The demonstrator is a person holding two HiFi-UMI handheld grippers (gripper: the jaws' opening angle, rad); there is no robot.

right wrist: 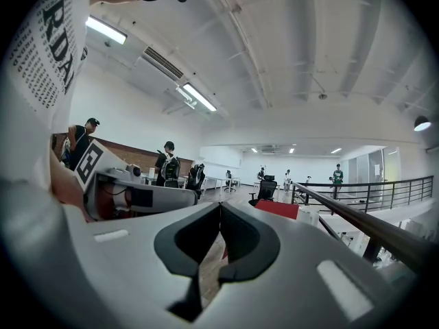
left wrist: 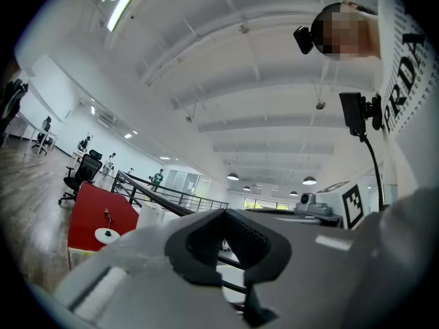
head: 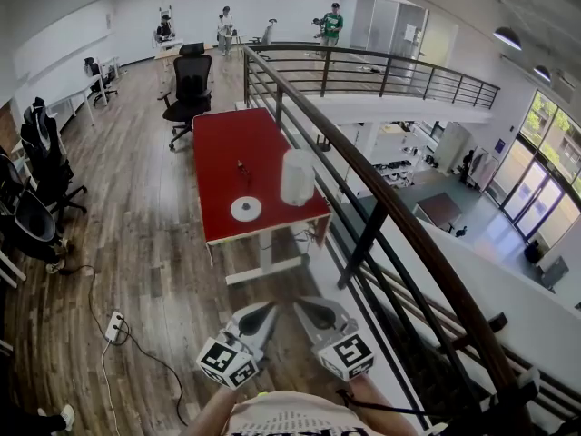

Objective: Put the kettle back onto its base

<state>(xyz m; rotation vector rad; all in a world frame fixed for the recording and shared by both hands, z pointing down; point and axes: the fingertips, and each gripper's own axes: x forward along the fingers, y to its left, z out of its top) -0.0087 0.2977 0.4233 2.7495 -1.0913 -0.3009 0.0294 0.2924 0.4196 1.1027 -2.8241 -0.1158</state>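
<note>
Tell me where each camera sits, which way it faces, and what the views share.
Head view: on the person's head, facing forward and down at the red table, kettle and base; left gripper, right gripper and shirt show below.
Left gripper view: on the left gripper, along its shut jaws toward the table; shirt at right.
Right gripper view: on the right gripper, along its shut jaws toward the table; shirt at left.
Shared: all three see the red table and railing.
</note>
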